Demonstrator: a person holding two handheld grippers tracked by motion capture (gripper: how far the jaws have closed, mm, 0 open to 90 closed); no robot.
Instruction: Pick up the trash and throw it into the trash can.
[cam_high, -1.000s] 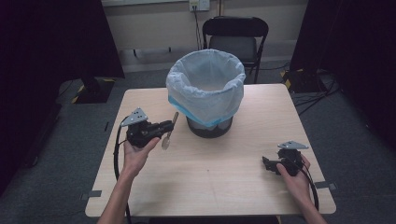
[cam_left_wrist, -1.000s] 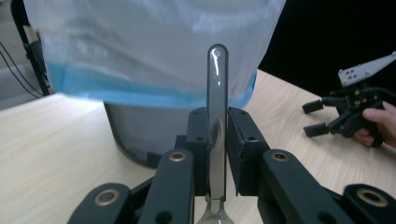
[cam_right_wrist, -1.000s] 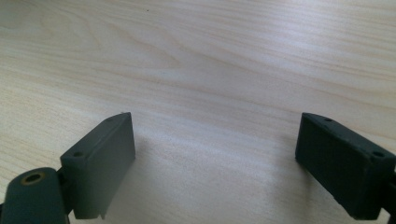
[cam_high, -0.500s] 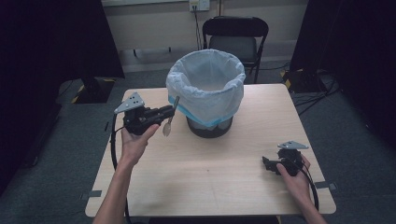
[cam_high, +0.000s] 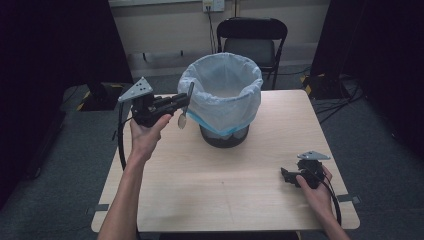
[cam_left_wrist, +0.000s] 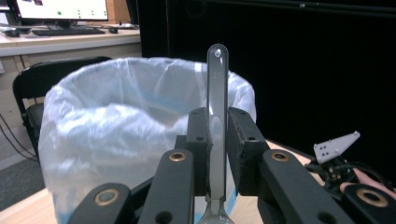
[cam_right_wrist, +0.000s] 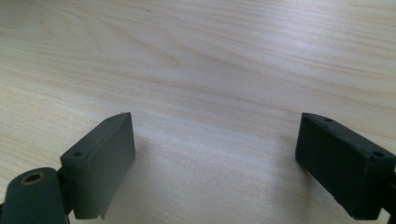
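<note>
A clear plastic spoon (cam_high: 186, 106) stands upright, bowl down, with my left gripper (cam_high: 184, 102) shut on its handle. In the left gripper view the spoon (cam_left_wrist: 217, 130) is pinched between the two black pads, its handle end rising above them. The spoon hangs in the air just left of the rim of a black bin lined with a pale blue-white bag (cam_high: 221, 97), seen close behind the jaws as the bag (cam_left_wrist: 116, 135). My right gripper (cam_high: 285, 176) rests low on the wooden table (cam_high: 220, 190) at the front right; its jaws (cam_right_wrist: 215, 163) stand wide apart over bare wood.
A black folding chair (cam_high: 252, 42) stands behind the table's far edge. Dark curtains close off both sides. A cable (cam_high: 121, 145) trails from the left gripper down past the table's left edge. The right hand and its gripper (cam_left_wrist: 341, 163) show beyond the bin in the left gripper view.
My left hand has lifted the spoon from low over the table up to the level of the bin's rim and closer to it. The right hand has stayed put.
</note>
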